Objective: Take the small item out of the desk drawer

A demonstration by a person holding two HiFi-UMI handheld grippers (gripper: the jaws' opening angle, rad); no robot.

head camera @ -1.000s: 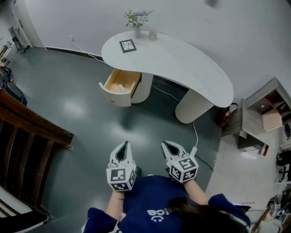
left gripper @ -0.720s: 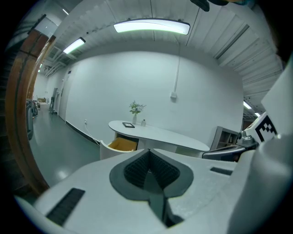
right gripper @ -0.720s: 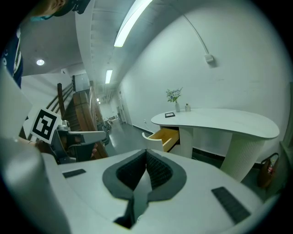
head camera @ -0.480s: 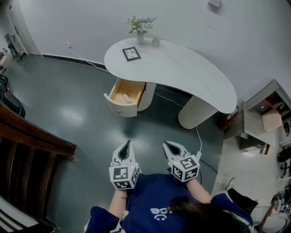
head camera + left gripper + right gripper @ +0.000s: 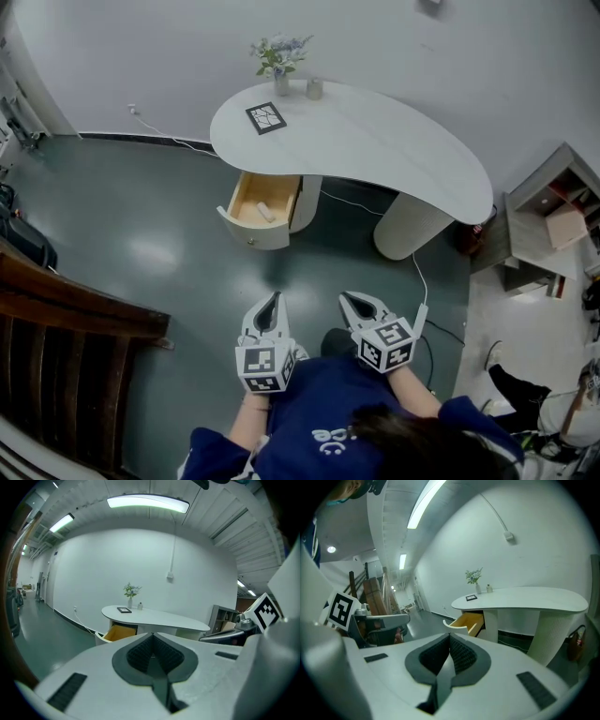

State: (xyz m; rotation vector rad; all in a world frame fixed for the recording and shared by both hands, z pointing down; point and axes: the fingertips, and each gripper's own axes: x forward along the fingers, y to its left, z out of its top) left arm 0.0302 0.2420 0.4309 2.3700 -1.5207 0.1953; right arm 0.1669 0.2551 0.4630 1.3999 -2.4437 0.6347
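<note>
The white curved desk stands against the far wall, and its wooden drawer is pulled out at the left. A small pale item lies inside the drawer. My left gripper and right gripper are held side by side near the person's body, well short of the desk. Both have their jaws shut with nothing between them. The drawer also shows in the left gripper view and the right gripper view.
On the desk stand a vase of flowers, a small cup and a marker card. A dark wooden structure is at the left, a shelf unit at the right. A cable runs over the floor.
The view has shifted, so the desk and drawer sit a little lower and further right in the picture. Both grippers stay shut and keep their spacing.
</note>
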